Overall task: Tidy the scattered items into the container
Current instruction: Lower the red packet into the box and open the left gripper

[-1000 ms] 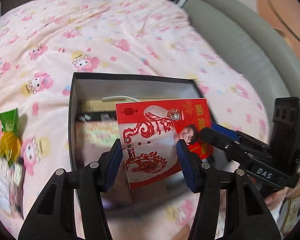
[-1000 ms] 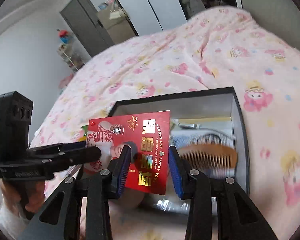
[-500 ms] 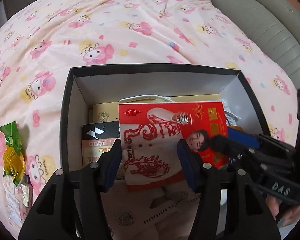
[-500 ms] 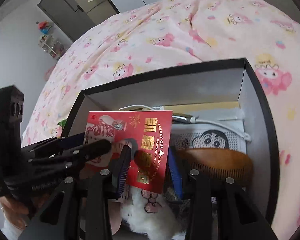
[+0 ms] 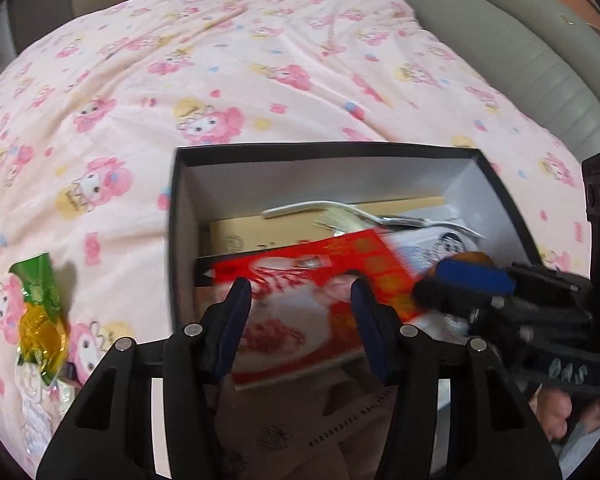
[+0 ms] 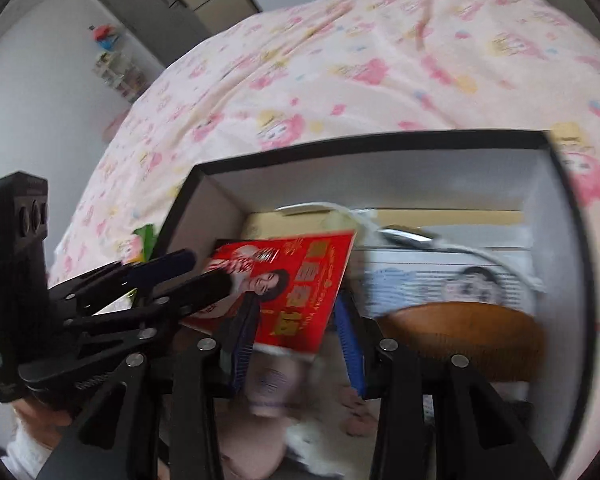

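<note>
Packet first: in the left wrist view the red packet [image 5: 296, 332] lies just beyond the left gripper [image 5: 301, 285]. Its long side runs left to right across the black box [image 5: 324, 146], and its near edge shows between the two fingers. These jaws stand about half open and flank the packet. I see no pad pressing on it, and it smears separately from them, so I judge they do not hold it. The right gripper [image 5: 432, 282] reaches in from the right and meets the packet at its right end, so it is the nearer hand for letting go. Snack wrappers [image 5: 40, 308] still lie on the bed [image 5: 260, 60], left of the box and well apart from both grippers.

In the right wrist view the packet's [image 6: 300, 276] lower edge sits between the jaws of the right gripper [image 6: 296, 304]. They are partly closed around it, and it stays sharp with them while the room blurs, so I read this as the grip. The packet tilts inside the box walls, left of the wooden comb [image 6: 460, 332]. The left gripper's [image 6: 210, 269] tips are at its left corner.

A second ago the packet stood upright, face to the cameras, above the near part of the box. Both hands have since come down. The box fills more of each view, and the packet leans flatter over the contents.
</note>
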Action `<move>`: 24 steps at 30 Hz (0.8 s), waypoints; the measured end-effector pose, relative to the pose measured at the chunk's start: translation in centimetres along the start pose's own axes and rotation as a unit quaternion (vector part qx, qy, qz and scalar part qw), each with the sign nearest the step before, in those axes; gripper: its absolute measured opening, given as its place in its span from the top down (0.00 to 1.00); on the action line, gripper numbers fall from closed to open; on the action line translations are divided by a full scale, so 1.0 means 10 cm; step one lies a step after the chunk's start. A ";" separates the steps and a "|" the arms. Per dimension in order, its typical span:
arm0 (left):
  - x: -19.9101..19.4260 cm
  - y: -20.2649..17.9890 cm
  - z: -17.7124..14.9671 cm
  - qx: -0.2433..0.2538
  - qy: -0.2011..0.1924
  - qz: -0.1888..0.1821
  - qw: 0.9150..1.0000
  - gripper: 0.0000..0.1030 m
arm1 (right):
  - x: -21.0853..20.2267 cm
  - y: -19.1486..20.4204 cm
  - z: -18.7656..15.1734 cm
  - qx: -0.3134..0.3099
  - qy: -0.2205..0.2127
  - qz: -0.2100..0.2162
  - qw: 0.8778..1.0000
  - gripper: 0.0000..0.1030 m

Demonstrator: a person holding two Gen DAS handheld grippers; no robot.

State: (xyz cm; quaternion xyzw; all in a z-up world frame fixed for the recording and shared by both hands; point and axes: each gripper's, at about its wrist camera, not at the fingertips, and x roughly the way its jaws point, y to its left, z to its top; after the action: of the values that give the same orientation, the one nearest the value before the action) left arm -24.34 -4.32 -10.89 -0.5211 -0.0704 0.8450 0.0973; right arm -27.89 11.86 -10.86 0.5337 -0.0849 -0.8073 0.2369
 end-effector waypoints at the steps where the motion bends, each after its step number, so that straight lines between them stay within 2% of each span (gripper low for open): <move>1: 0.00 -0.03 0.00 0.007 0.001 -0.008 1.000 0.49 | -0.09 -0.06 -0.03 -0.001 -0.015 -0.030 0.999 0.66; 3: 0.00 -0.09 -0.01 0.014 0.003 -0.016 1.000 0.49 | -0.23 -0.16 -0.08 0.003 -0.038 -0.074 0.997 0.66; 5: 0.01 -0.16 -0.01 0.015 0.012 -0.041 0.999 0.49 | -0.31 -0.25 -0.11 0.008 -0.052 -0.101 0.994 0.66; 7: 0.04 -0.26 -0.05 0.024 0.022 -0.064 0.997 0.49 | -0.37 -0.38 -0.13 0.028 -0.062 -0.096 0.993 0.66; 8: 0.06 -0.30 -0.06 0.034 0.028 -0.062 0.997 0.49 | -0.37 -0.41 -0.14 0.034 -0.061 -0.087 0.994 0.66; 10: 0.16 -0.39 -0.13 0.050 0.052 -0.043 0.996 0.49 | -0.37 -0.47 -0.14 0.045 -0.056 -0.062 0.995 0.66; 13: 0.22 -0.36 -0.18 0.035 0.074 -0.044 0.996 0.49 | -0.39 -0.40 -0.16 0.029 -0.058 -0.056 0.996 0.66; 15: 0.23 -0.36 -0.18 0.048 0.077 -0.004 0.996 0.49 | -0.35 -0.34 -0.16 0.023 -0.054 -0.061 0.996 0.66; 16: 0.24 -0.37 -0.18 0.063 0.072 0.025 0.995 0.54 | -0.31 -0.31 -0.15 0.021 -0.050 -0.066 0.996 0.66; 17: 0.25 -0.37 -0.18 0.070 0.072 0.030 0.994 0.54 | -0.29 -0.30 -0.14 0.019 -0.049 -0.067 0.996 0.66; 18: 0.26 -0.37 -0.18 0.068 0.076 0.027 0.994 0.54 | -0.27 -0.28 -0.14 0.015 -0.046 -0.073 0.996 0.66; 21: 0.20 -0.38 -0.17 0.061 0.074 0.001 0.995 0.53 | -0.22 -0.18 -0.16 -0.022 -0.045 -0.137 0.989 0.66; 24: 0.13 -0.38 -0.19 0.050 0.085 -0.062 0.993 0.53 | -0.22 -0.13 -0.19 -0.035 -0.038 -0.118 0.992 0.66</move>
State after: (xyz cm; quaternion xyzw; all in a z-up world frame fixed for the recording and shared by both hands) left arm -22.89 -0.29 -12.03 -0.5804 -0.0515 0.7922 0.1816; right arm -25.87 14.26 -10.30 0.5008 -0.0025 -0.8515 0.1553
